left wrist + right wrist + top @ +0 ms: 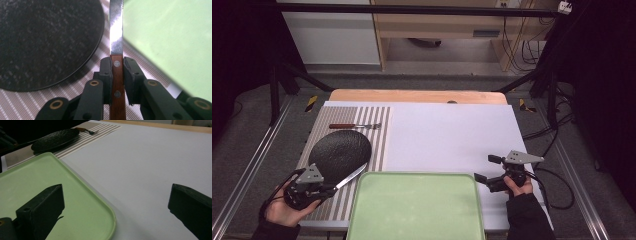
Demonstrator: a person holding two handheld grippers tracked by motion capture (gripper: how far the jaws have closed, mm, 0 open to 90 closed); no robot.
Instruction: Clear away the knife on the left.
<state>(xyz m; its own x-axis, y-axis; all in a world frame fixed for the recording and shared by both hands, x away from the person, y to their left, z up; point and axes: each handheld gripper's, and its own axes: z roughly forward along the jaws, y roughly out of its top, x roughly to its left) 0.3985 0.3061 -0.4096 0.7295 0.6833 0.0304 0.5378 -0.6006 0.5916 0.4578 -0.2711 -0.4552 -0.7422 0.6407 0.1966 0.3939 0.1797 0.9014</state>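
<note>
Left gripper view: we see our left claw (117,82) pinching the knife (116,40); plate (45,40) beside it; right claw (116,212) spread.

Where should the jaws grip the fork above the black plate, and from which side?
Grip the fork on its wooden handle, the thicker left part, coming straight down from above. It lies flat on the striped placemat, crosswise, tines to the right, apart from the black plate.

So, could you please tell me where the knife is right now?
In the high view's lower left, the knife is clamped in the left hand-held gripper, between the black plate and green tray.
</note>
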